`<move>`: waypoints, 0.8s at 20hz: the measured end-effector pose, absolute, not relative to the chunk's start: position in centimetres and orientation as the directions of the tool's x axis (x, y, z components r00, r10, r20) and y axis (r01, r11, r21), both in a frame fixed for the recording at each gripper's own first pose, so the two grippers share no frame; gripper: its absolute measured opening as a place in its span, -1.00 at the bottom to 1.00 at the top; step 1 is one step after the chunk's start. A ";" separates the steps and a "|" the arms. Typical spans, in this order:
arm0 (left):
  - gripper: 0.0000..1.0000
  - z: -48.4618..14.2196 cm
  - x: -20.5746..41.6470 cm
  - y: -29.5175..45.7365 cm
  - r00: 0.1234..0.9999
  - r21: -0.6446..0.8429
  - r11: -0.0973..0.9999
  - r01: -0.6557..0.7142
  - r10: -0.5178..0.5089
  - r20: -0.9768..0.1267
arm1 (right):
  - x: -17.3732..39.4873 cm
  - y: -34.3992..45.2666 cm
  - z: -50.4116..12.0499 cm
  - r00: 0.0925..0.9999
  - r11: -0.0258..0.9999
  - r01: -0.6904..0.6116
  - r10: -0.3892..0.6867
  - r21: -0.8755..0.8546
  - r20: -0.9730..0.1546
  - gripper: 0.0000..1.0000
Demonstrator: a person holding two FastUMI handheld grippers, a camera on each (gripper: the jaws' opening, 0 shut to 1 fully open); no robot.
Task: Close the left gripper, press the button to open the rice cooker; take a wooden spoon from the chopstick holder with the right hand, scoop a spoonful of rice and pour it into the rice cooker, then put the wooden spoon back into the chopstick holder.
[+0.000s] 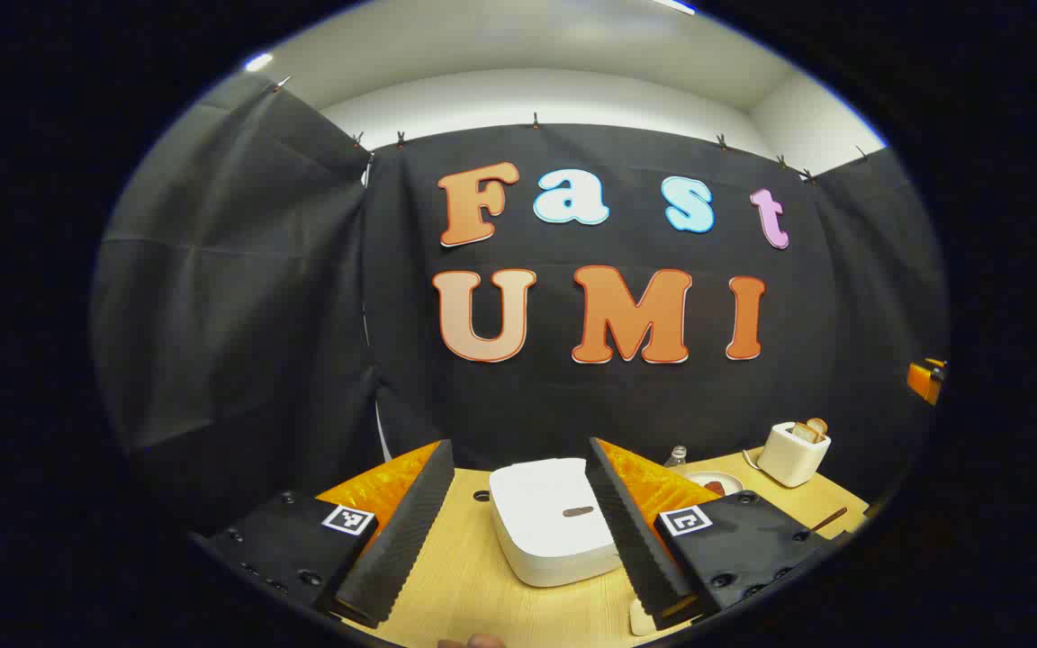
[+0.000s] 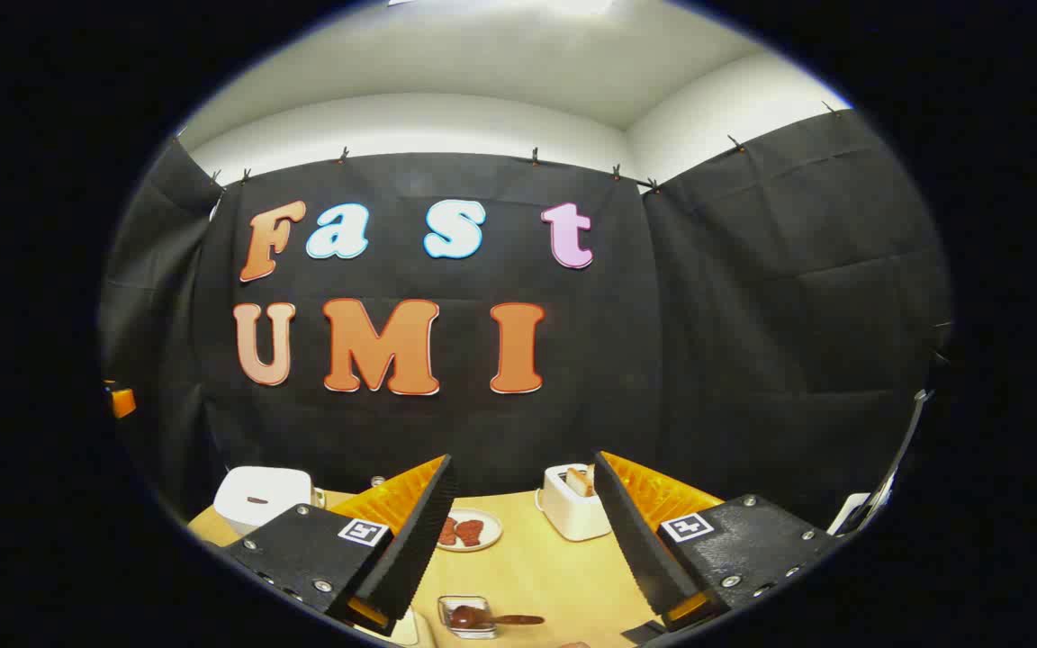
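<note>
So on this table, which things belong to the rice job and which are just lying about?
Job:
- white square rice cooker with closed lid
- left gripper, open
- right gripper, open

Lying about:
- white toaster holding bread slices
- small white plate with reddish pieces
- clear square container with a dark spoon

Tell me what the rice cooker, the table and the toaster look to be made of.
Rice cooker: probably matte white plastic, smooth with rounded edges and no glare. Table: pale wood or wood-look laminate, faint grain lines showing. Toaster: white, likely plastic or painted metal; too small to tell.
</note>
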State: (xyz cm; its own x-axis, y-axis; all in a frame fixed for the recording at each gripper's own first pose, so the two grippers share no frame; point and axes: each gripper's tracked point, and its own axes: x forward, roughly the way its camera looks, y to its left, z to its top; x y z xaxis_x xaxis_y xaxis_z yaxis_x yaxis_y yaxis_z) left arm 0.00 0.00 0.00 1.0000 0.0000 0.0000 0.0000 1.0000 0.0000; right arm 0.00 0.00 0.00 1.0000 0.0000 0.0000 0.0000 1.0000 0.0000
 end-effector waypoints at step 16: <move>0.98 2.2 -1.3 1.1 0.998 0.015 0.999 -0.044 0.043 0.035 | 0.6 1.7 0.7 0.998 0.998 -0.064 0.063 -0.018 -0.013 0.89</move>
